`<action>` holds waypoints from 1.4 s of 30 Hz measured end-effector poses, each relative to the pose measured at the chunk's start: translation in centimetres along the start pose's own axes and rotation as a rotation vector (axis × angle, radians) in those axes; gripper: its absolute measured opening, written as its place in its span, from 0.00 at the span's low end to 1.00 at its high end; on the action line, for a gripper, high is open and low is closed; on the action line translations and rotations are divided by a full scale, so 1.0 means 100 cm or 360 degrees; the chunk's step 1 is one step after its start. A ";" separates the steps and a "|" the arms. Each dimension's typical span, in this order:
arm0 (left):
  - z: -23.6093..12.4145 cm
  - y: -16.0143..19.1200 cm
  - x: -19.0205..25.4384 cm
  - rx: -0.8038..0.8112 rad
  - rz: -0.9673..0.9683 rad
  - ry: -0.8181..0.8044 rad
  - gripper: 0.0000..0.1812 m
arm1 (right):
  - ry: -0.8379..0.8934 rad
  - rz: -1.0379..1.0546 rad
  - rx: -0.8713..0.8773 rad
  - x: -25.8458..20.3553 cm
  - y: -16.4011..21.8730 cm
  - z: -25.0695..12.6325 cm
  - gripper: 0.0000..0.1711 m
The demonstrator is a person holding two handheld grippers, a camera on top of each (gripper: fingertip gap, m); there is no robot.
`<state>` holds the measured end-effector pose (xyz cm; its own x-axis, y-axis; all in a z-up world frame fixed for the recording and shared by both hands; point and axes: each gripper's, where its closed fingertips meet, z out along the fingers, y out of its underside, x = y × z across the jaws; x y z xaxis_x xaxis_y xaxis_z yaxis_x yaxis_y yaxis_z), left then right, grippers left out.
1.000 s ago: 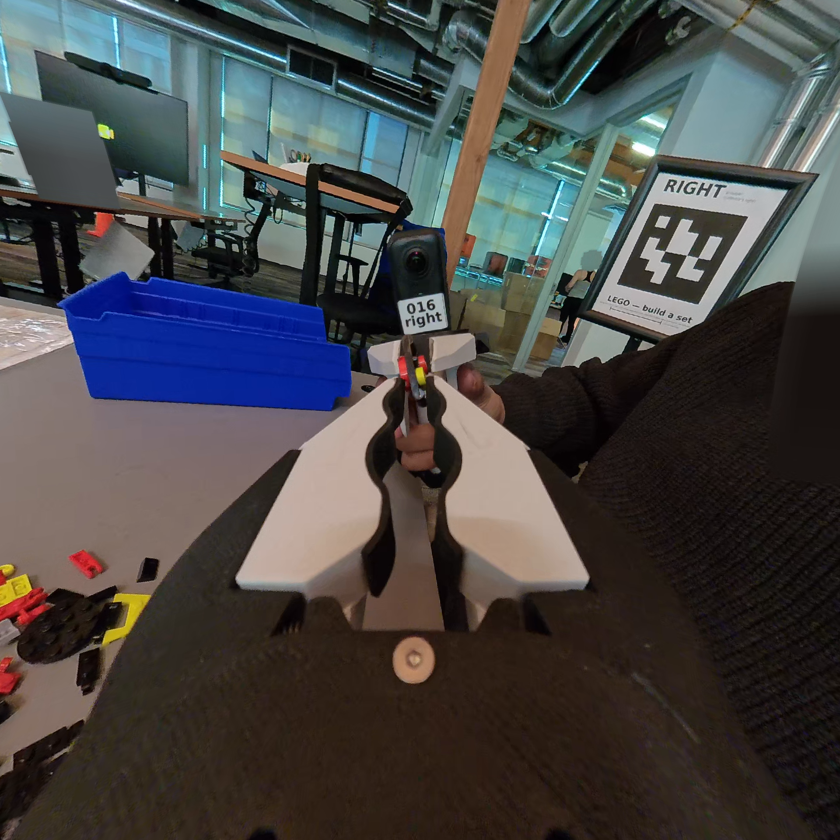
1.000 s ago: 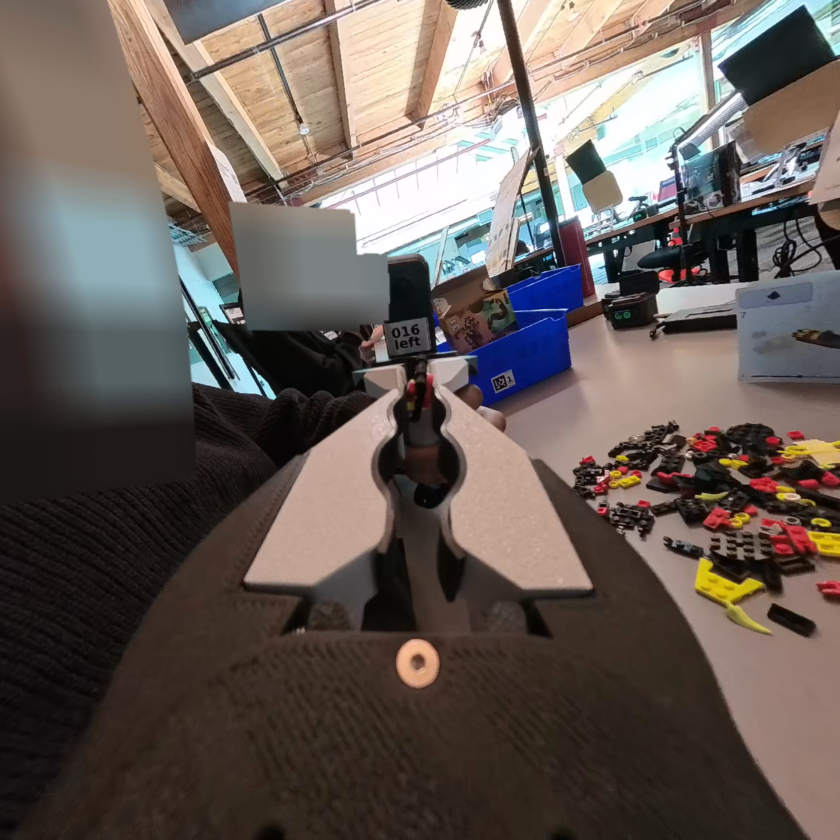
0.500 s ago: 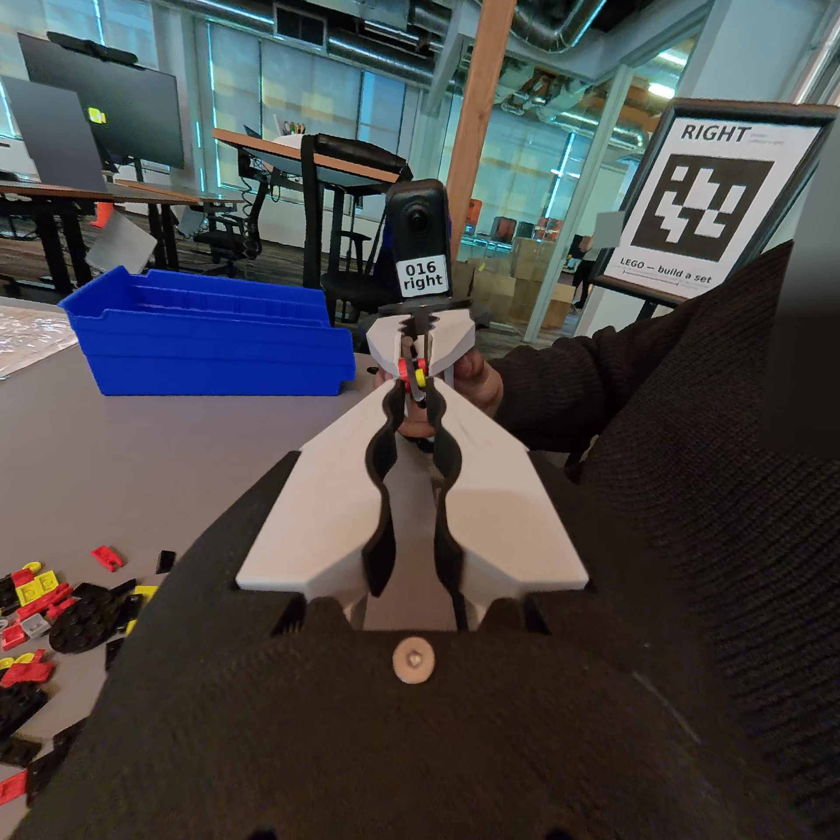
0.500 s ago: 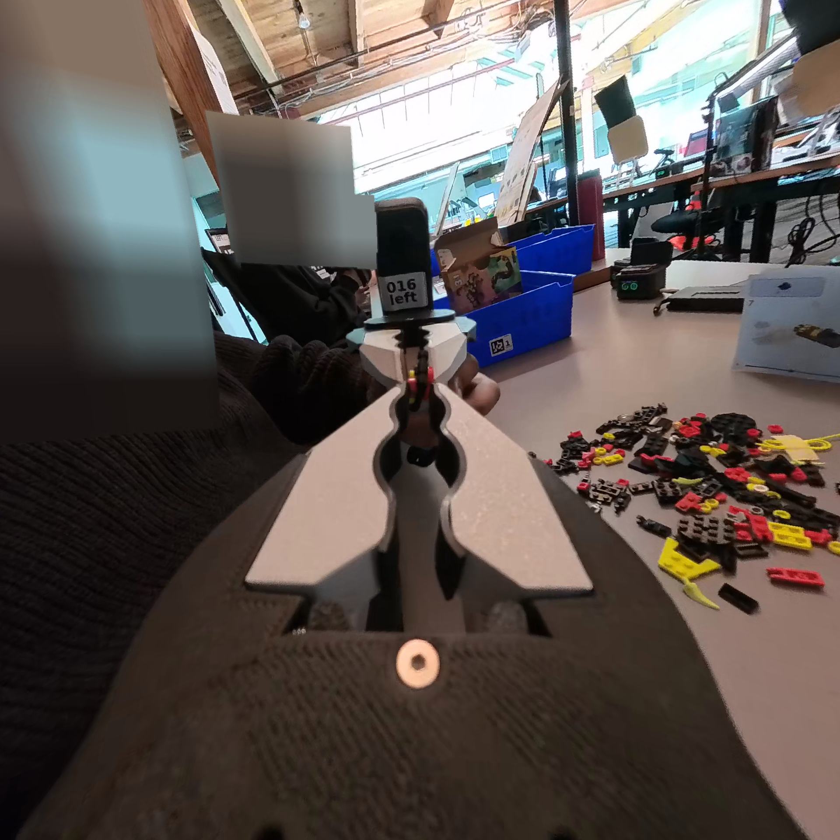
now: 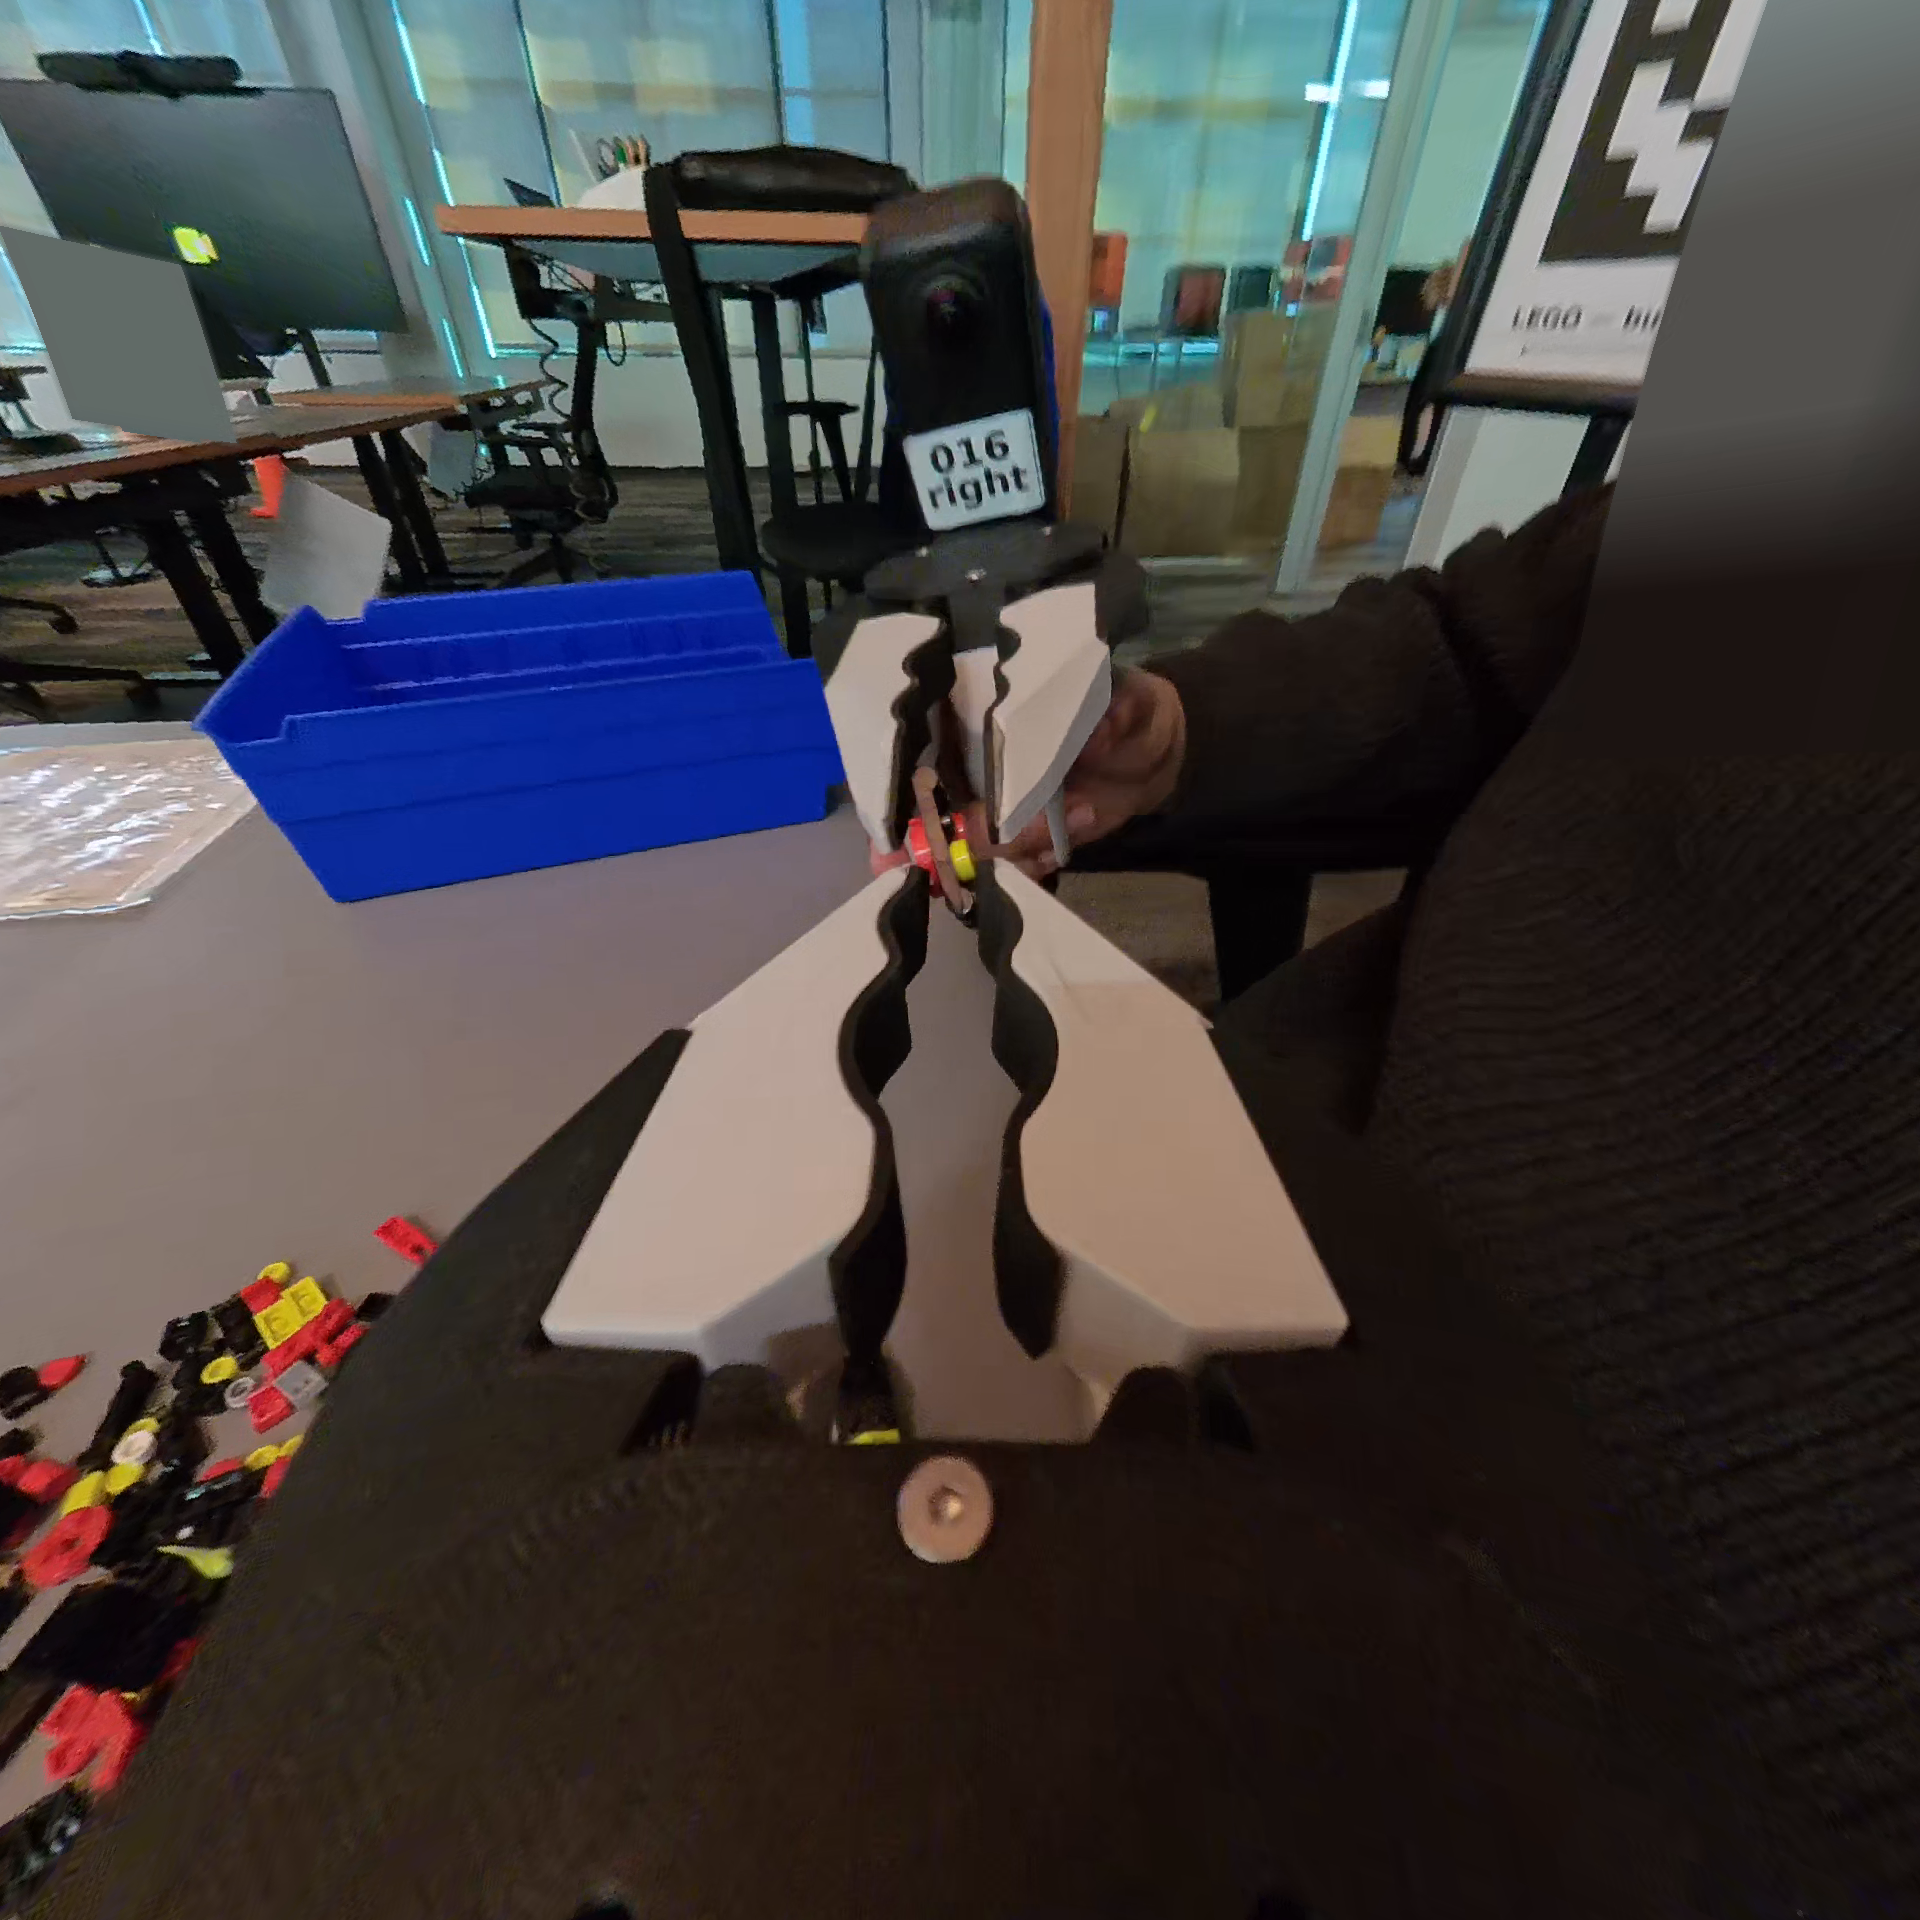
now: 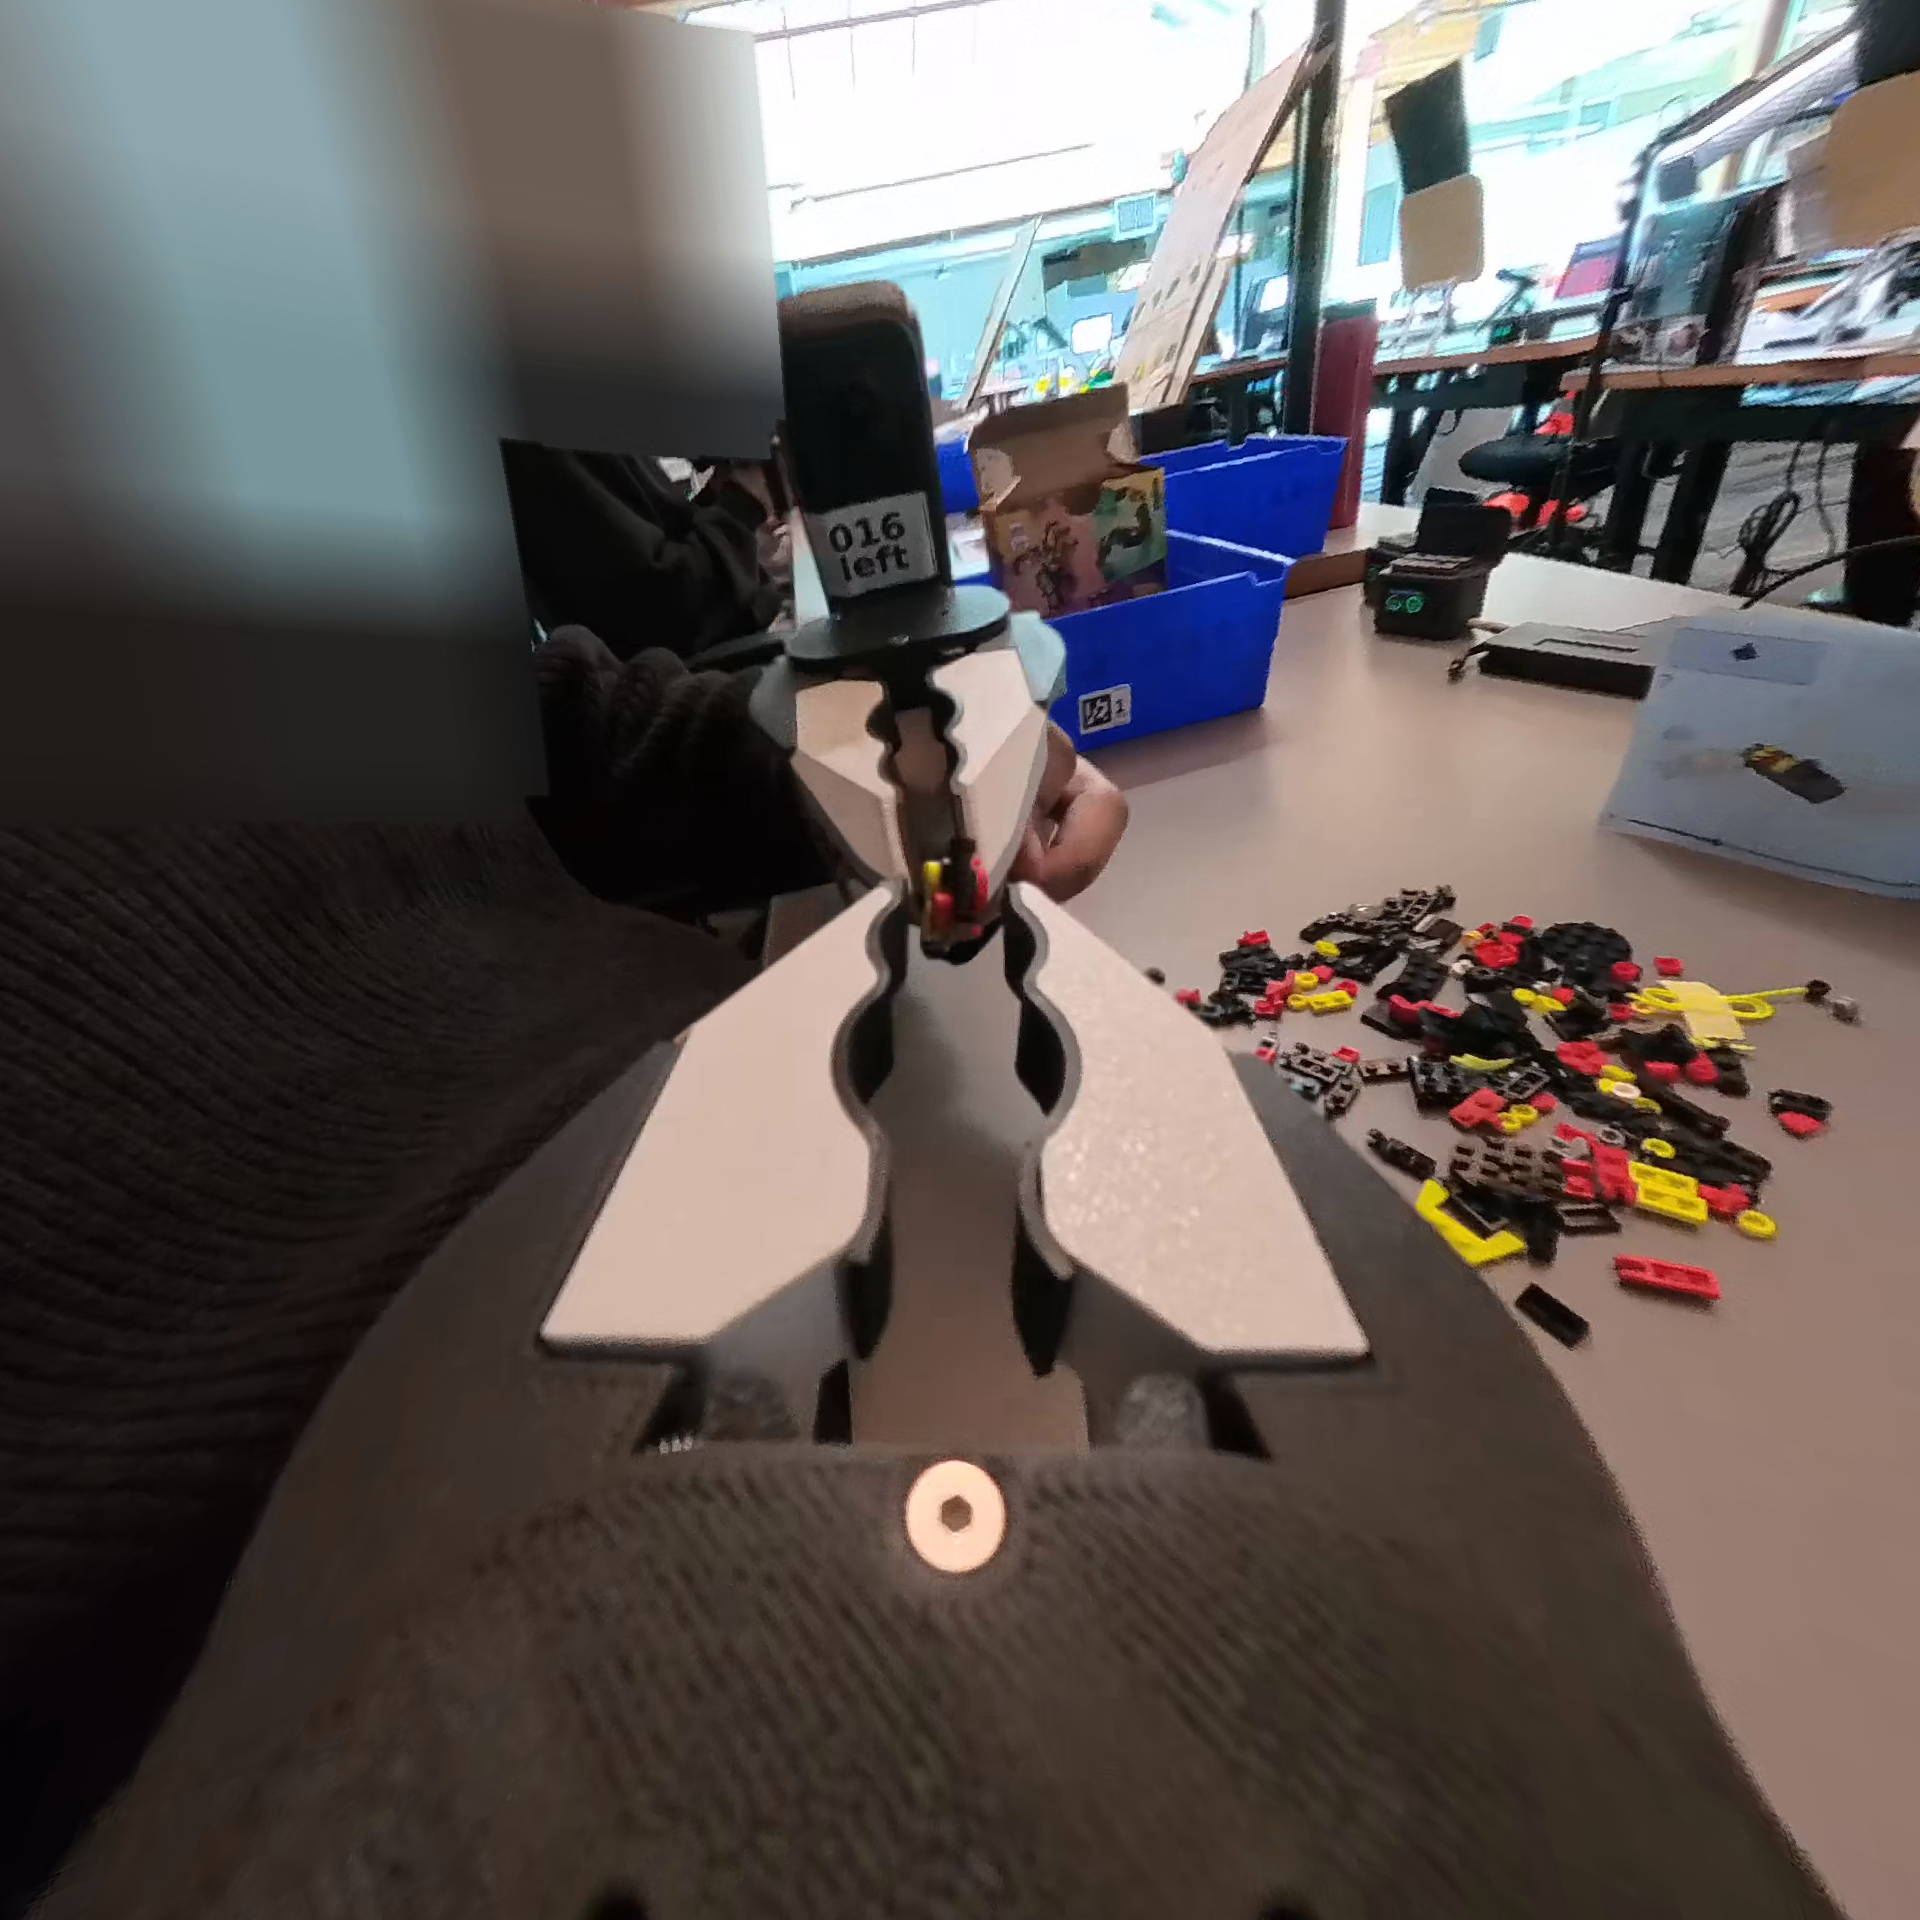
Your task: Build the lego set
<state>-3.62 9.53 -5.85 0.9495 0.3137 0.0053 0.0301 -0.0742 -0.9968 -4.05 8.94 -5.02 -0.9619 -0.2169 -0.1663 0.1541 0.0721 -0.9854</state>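
Broadly, the grey counter [image 6: 1403, 790] carries everything: a blue plastic bin [image 5: 520, 727] stands toward its far edge in the left wrist view, and another blue bin [image 6: 1174, 644] holding an opened cardboard box [image 6: 1070, 509] stands toward the far edge in the right wrist view. An instruction sheet [image 6: 1787, 748] lies near the counter's right edge. Closer in, a scattered pile of loose black, red and yellow lego pieces [image 6: 1538, 1081] is spread across the counter's middle.

Above the counter's near edge, the two tools meet tip to tip. The left hand-held gripper [image 5: 951, 894] and the right hand-held gripper [image 6: 951, 914] point at each other, each held by a person in a dark knitted sleeve [image 5: 1351, 707]. Between their tips sits a small red, yellow and black lego assembly [image 5: 943, 854], off the counter. The left one's fingers pinch its lower end and the right one's fingers close on its upper end.
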 end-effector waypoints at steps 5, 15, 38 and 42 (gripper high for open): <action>0.004 0.008 0.008 -0.0079 0.0130 0.0010 0.05 | -0.0060 -0.0141 -0.0171 -0.008 0.012 -0.001 0.05; 0.005 0.018 0.019 -0.0154 0.0239 0.0095 0.05 | -0.0055 -0.0493 -0.0402 -0.015 0.025 -0.011 0.09; 0.007 0.028 0.025 -0.0203 0.0242 0.0143 0.04 | 0.0040 -0.0804 -0.0698 -0.019 0.043 -0.009 0.05; 0.008 0.029 0.024 -0.0206 0.0242 0.0135 0.04 | 0.0033 -0.0775 -0.0707 -0.018 0.044 -0.009 0.05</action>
<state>-1.49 10.83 -8.81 0.9689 0.2091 -0.1321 -0.0807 -0.2374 -0.9681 -1.82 10.56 -8.98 -0.9028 -0.3080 0.3000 -0.4035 0.3661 -0.8385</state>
